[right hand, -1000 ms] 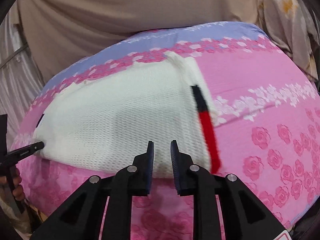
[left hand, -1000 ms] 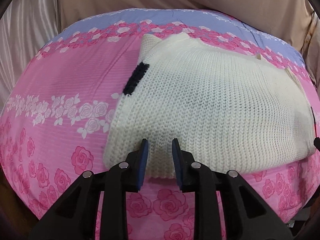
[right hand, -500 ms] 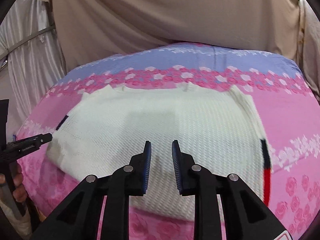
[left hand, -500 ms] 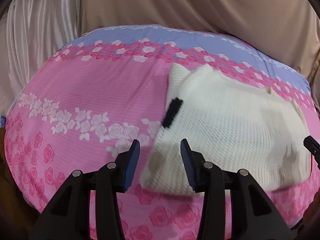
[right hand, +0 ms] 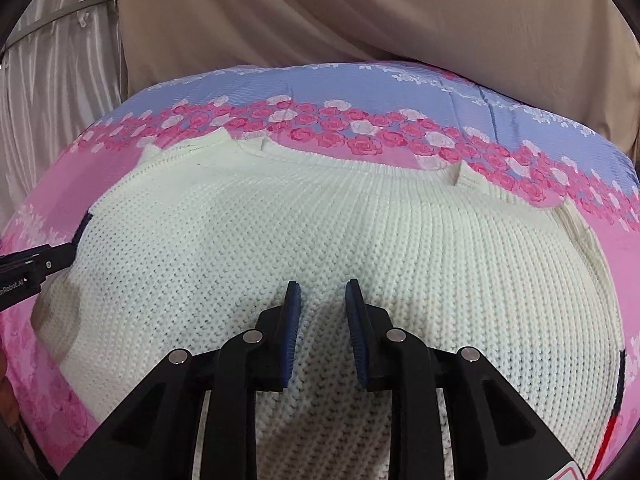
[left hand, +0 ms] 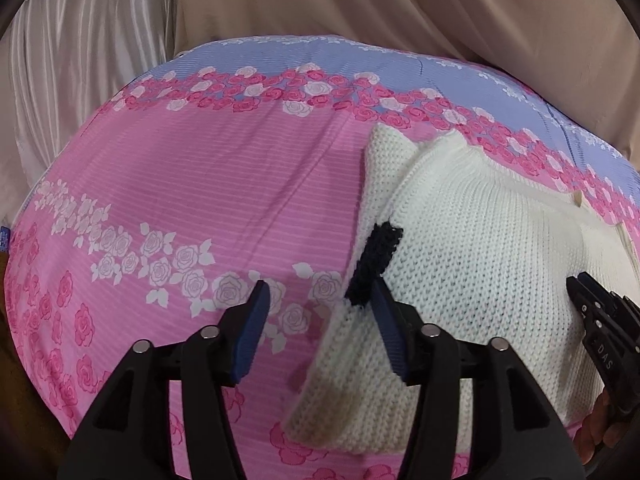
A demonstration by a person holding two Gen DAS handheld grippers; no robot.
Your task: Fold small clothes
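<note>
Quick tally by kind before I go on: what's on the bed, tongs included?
Sweater: 1
Sheet: 1
Tongs: 2, left tongs, right tongs, both open, nothing held
Total: 4

- A pink cotton bedsheet printed with roses [left hand: 224, 184] covers the bed, stretched mostly smooth with faint creases.
- A band of white roses [left hand: 160, 256] runs across its pink field.
- A lavender-blue border strip [right hand: 360, 84] lies along the far edge, lined with a row of pink and white roses.
- A beige draped cloth backdrop [right hand: 360, 12] hangs behind the bed.
- A shiny silver-grey satin curtain [left hand: 84, 52] hangs at far left.
</note>
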